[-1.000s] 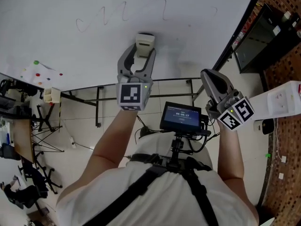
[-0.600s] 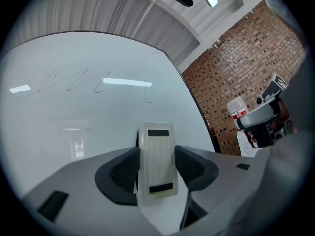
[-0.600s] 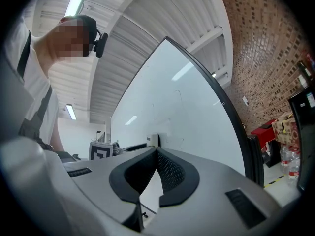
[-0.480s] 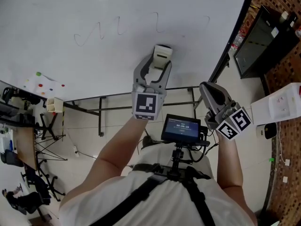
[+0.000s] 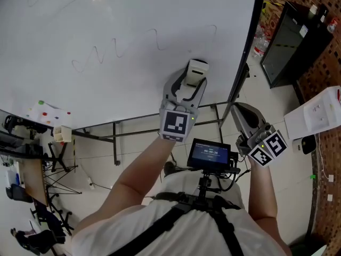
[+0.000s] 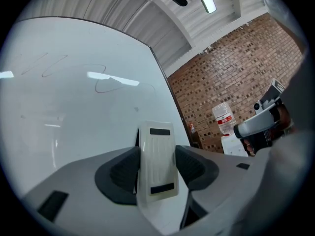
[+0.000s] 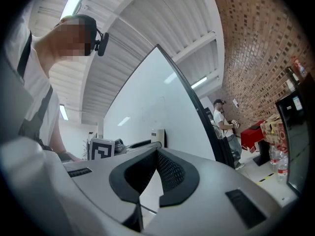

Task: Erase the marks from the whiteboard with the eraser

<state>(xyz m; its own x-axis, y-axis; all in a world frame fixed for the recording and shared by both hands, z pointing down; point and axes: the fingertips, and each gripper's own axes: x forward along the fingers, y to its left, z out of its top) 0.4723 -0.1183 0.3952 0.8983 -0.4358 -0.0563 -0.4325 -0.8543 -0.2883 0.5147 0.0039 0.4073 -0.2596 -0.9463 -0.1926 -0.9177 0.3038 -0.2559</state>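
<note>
While the wavy marks (image 5: pixel 114 48) on the whiteboard (image 5: pixel 160 4) remain whole, the left gripper (image 5: pixel 189 84) has carried the eraser (image 5: pixel 197 67) rightward, nearer the board's right edge, over the last second. Its fingers are clamped on the eraser's sides. The marks lie beyond the fingertips and mostly to their left, so by my judgement wiping has not begun. The right gripper (image 5: pixel 244 110) hangs to the right of those fingers, its own fingers together on nothing.
</note>
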